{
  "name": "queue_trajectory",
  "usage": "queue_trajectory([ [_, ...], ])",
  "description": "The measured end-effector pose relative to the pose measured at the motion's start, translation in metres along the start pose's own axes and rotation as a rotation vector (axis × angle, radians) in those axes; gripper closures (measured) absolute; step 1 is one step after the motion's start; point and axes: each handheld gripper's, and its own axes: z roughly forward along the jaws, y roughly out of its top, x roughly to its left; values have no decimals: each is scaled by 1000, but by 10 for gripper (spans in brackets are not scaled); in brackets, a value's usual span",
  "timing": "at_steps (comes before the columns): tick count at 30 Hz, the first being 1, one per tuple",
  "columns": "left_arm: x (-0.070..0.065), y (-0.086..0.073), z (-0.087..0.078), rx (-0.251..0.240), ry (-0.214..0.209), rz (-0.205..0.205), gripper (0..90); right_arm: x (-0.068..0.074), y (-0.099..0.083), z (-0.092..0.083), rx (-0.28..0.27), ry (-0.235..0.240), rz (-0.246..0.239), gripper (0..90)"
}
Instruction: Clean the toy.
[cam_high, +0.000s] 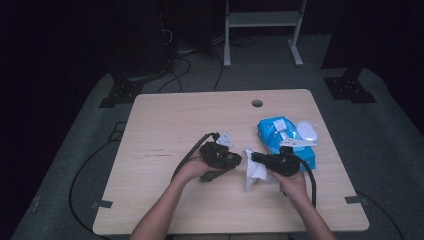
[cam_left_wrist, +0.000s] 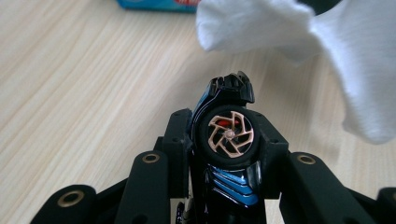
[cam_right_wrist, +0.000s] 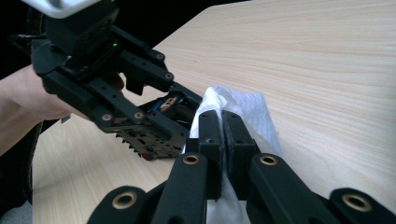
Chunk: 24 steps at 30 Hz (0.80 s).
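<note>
My left gripper (cam_left_wrist: 227, 131) is shut on a small black toy car (cam_left_wrist: 232, 187) with blue stripes and a copper-spoked wheel, held above the wooden table (cam_left_wrist: 70, 79). My right gripper (cam_right_wrist: 223, 125) is shut on a white wipe (cam_right_wrist: 252, 109), which hangs from its jaws. In the high view the left gripper (cam_high: 234, 160) and right gripper (cam_high: 256, 158) face each other near the table's middle, with the wipe (cam_high: 255, 172) between them. The right gripper view has the left gripper (cam_right_wrist: 154, 123) and the car (cam_right_wrist: 169, 103) right beside the wipe. The wipe (cam_left_wrist: 299, 32) hangs just past the car's front end.
A blue pack of wipes (cam_high: 280, 137) with its white lid flap open lies on the table (cam_high: 165, 120) right of centre, behind my right hand. A round cable hole (cam_high: 257, 103) is near the far edge. Cables trail from both grippers toward the near edge.
</note>
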Motion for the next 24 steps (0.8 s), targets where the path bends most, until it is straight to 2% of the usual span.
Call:
queue_trajectory([
  [3, 1, 1, 2, 27, -6, 4, 634, 1, 1, 1, 2, 1, -5, 869],
  [8, 3, 2, -10, -47, -33, -34, 613, 3, 1, 3, 8, 5, -9, 869],
  [11, 7, -2, -22, -83, -44, -35, 602, 5, 3, 5, 6, 11, -14, 869],
  [17, 15, -28, -48, -171, -35, -80, 583, 17, 14, 17, 13, 52, -40, 869],
  [21, 20, -50, -57, -223, -57, -156, 570, 26, 23, 28, 23, 85, -58, 869],
  [24, 24, -62, -60, -231, -68, -193, 559, 31, 27, 38, 42, 98, -68, 868],
])
